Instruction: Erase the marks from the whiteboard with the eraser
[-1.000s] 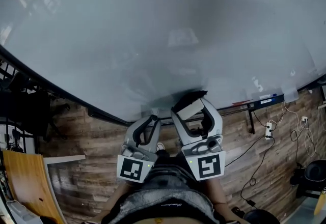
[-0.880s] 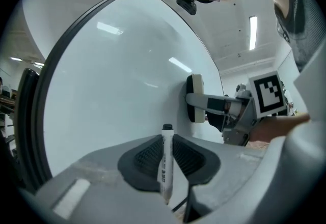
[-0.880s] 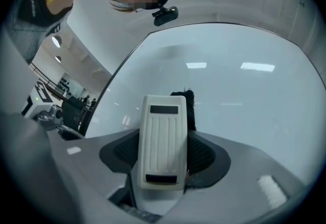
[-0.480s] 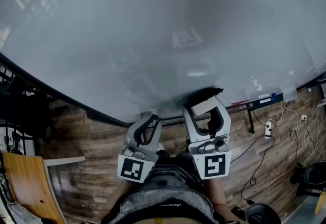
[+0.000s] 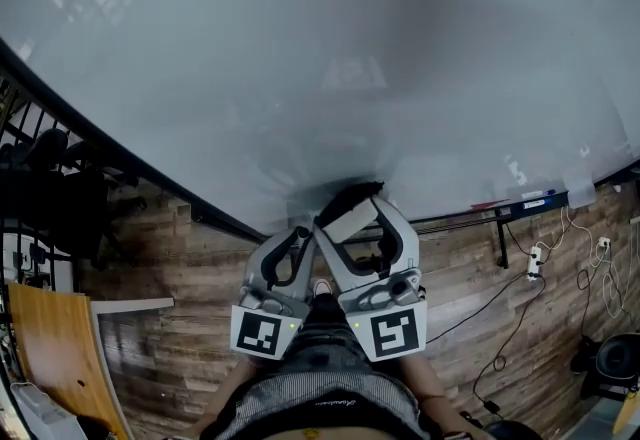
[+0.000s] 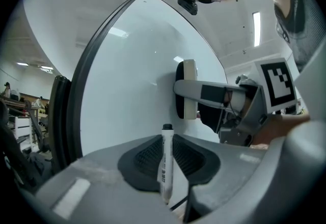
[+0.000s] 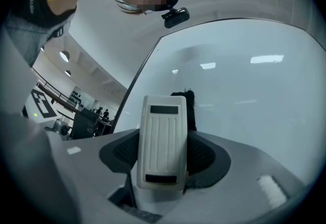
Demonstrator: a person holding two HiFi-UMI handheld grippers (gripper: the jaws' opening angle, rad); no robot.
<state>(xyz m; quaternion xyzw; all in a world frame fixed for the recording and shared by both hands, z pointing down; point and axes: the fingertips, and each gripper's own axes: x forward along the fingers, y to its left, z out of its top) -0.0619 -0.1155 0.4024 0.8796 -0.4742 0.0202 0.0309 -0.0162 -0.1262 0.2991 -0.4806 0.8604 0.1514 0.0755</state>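
The whiteboard [image 5: 320, 58] fills the head view, and I make out no distinct marks on it, only faint smears and reflections. My right gripper [image 5: 352, 215] is shut on a white eraser [image 5: 350, 220] whose black felt side lies against the board's lower part. In the right gripper view the eraser [image 7: 162, 141] sits upright between the jaws, in front of the whiteboard [image 7: 244, 95]. My left gripper [image 5: 295, 240], just left of it, is shut on a white marker [image 6: 166, 162] with a black cap. The left gripper view shows the eraser [image 6: 186, 89] pressed on the board.
A ledge with markers [image 5: 520, 200] runs along the board's lower right edge. Cables and a power strip [image 5: 533, 258] lie on the wooden planks at right. Black chairs [image 5: 50, 198] stand at left and an orange panel [image 5: 45, 348] is at bottom left.
My right gripper carried the eraser to the right along the board's lower part, then back to the left, ending close beside the left gripper. The left gripper stayed put.
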